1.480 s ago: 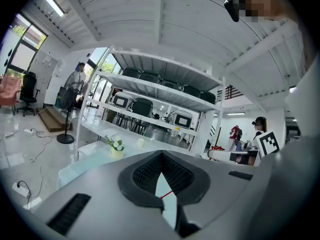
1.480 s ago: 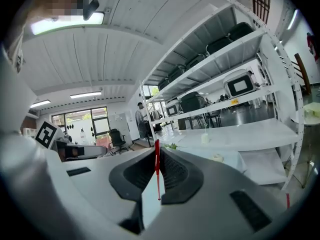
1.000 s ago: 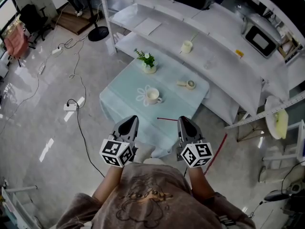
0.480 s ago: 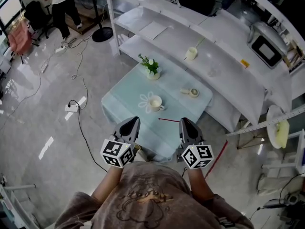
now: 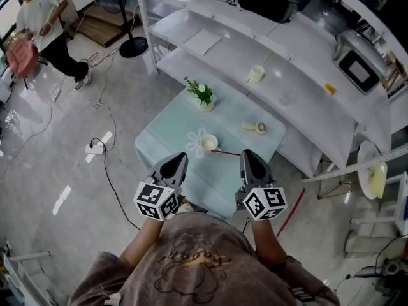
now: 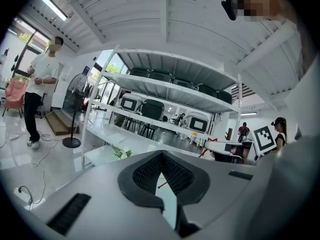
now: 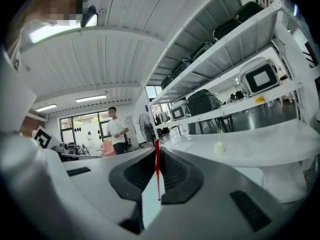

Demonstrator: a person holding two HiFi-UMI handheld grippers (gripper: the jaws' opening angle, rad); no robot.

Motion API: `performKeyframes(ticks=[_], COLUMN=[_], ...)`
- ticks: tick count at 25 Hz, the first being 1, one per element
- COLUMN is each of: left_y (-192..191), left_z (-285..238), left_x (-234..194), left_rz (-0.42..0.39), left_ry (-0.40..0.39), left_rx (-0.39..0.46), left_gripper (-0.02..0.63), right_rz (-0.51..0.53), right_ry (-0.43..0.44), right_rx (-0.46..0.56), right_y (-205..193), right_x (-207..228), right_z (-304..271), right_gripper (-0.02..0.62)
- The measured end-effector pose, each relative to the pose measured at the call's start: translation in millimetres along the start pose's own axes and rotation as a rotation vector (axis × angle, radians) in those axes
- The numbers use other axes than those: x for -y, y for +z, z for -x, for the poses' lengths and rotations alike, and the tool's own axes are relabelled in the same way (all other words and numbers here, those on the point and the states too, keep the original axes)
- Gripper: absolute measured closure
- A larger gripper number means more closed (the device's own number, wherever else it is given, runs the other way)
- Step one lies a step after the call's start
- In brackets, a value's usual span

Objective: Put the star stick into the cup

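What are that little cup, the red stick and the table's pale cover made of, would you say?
Cup: cream and smooth, probably glazed ceramic, though too small here to be sure.
Red stick: thin, straight, evenly coloured; plastic or painted wood, can't tell which.
Table cover: pale blue-green, matte, draping over the edges, so cloth.

Right hand-held gripper point(image 7: 157, 153) clamps the red star stick point(image 7: 158, 180) — upright.
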State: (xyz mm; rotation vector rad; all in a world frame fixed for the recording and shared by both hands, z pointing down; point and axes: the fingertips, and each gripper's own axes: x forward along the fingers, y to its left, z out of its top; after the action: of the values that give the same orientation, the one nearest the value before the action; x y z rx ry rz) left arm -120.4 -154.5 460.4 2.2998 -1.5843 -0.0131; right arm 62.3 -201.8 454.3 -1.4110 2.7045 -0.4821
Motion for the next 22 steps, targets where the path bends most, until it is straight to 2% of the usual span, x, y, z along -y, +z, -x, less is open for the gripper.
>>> performKeyframes(ticks=[11, 22], left_y=[-2, -10], left_z=[-23, -36], left_x=[-27, -47], left_rz=[0.021, 0.044], left_ry=[0.000, 0.020], left_rx=[-0.022, -0.046], left_gripper=[0.584, 0.584], right_rz=[0.042, -0.011], right_ry=[0.014, 0.007], right_rx=[-0.050, -0.179], right_y=[-11, -74], right_x=[13, 38], right_z=[-72, -114], right_gripper=[0.575, 0.575])
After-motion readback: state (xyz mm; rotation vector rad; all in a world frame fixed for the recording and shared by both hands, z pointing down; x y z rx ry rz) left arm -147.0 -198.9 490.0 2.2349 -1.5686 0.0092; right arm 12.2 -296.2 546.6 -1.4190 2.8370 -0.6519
